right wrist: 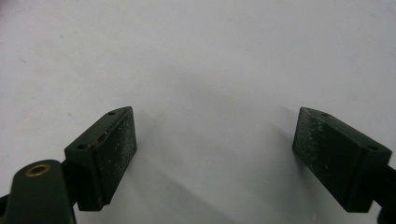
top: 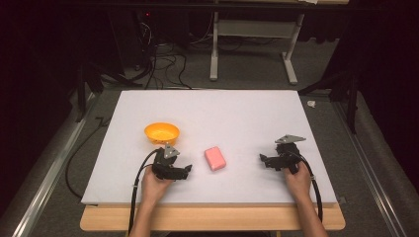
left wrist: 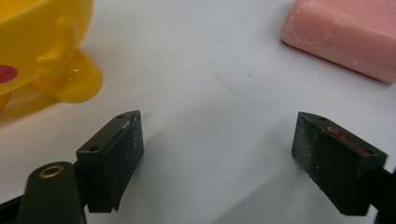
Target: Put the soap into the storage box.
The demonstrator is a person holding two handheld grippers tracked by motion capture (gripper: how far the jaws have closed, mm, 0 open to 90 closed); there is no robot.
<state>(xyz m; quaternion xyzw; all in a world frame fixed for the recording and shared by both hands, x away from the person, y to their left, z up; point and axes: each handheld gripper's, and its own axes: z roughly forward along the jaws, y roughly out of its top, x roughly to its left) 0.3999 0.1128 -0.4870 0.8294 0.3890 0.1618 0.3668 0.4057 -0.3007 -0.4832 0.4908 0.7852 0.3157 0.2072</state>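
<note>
White foam board [top: 207, 106] covers the table top, with a strip of bare wood showing along its near edge. An orange bowl [top: 161, 132] stands left of centre, just beyond the left gripper [top: 187, 170]; the left gripper view shows it as glossy yellow-orange, raised on stubby feet, with a red spot on its side. Beyond the board lie a tangle of black cables and the white legs of a stand on the floor.

Pink soap bar [top: 215, 158] lies flat on the board between the two grippers, nearer the left one and well apart from the right gripper [top: 263, 159]. Its long axis runs near to far, tilted slightly, the near end swung a little to the right. Bare board lies between the bar and either gripper; the bowl sits off to the far left, apart from the bar.

Left gripper: jaws stand wide apart in the left gripper view, bare board between the pads, the bar ahead and to the right, untouched. Right gripper [right wrist: 212, 154]: jaws likewise wide apart, holding nothing. Both grippers point inward toward the bar, each held in a hand low over the board.
</note>
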